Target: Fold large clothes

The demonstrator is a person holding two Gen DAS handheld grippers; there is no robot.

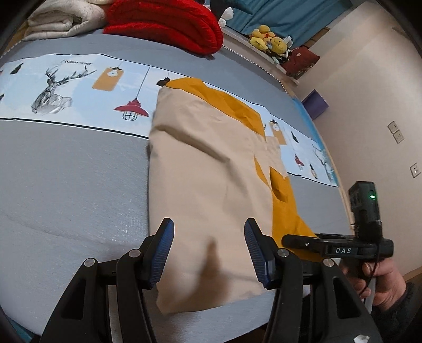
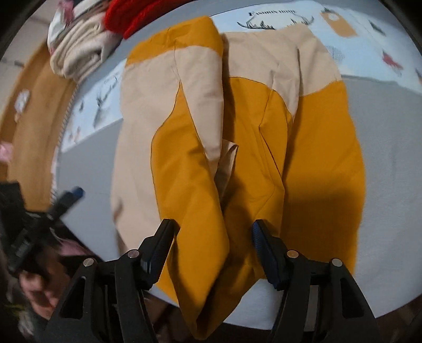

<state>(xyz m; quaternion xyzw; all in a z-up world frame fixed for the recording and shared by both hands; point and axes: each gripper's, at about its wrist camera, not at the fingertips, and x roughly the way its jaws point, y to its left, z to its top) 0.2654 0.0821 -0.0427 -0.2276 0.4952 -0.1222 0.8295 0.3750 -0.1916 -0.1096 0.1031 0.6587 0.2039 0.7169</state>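
Observation:
A large beige and mustard garment lies flat on the grey bed, its sleeves folded inward. In the left wrist view my left gripper hovers open over the garment's near beige hem, and neither pad presses the cloth. My right gripper is open above the mustard lower edge, which hangs over the bed's near side; the fabric lies between and under its fingers without being pinched. The right gripper also shows side-on at the garment's mustard corner, held by a hand. The left gripper appears blurred at the left.
A red knitted blanket and a folded cream blanket lie at the bed's far end. A printed runner crosses the bed under the garment. Plush toys sit on a ledge beyond. A wall with sockets stands on the right.

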